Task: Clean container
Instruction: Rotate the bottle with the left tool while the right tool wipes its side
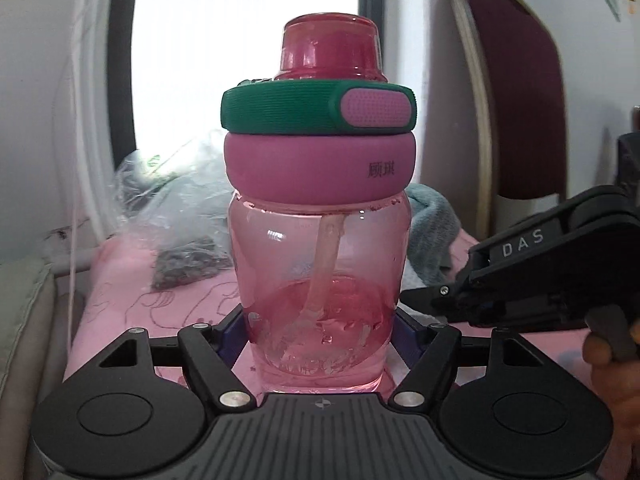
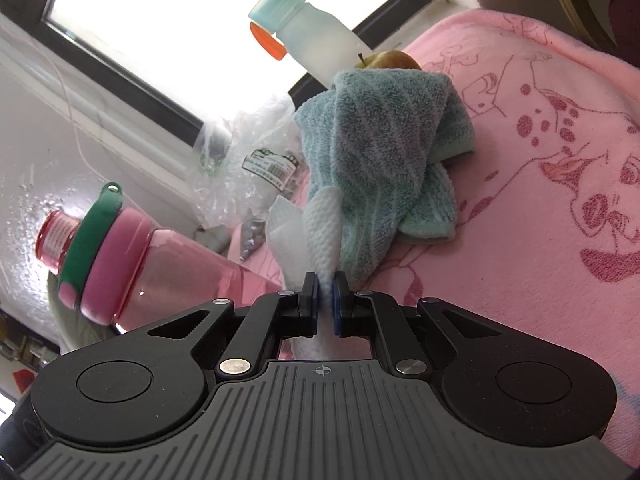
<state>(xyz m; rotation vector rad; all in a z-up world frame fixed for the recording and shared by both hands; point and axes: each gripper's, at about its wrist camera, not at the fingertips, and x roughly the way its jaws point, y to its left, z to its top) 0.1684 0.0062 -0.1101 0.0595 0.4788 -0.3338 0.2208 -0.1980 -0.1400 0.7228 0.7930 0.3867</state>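
Up close, the left wrist view shows the left gripper [image 1: 320,332] with its fingers spread around the bottom of one pink bottle [image 1: 320,264], touching both sides. The bottle is see-through plastic, with a bendy straw [image 1: 326,264] inside, a green ribbed band [image 1: 280,106] and a round dark pink cap [image 1: 330,46]. It stands upright on a pink cloth [image 1: 124,280] with drawings. Only the right wrist view shows one fluffy blue towel [image 2: 384,152], one frosted bottle [image 2: 316,40] and one apple [image 2: 390,60]. There the right gripper [image 2: 325,300] has its fingers pinching a bumpy white paper towel [image 2: 316,236]. A crinkly plastic bag [image 2: 240,160] lies near the window.
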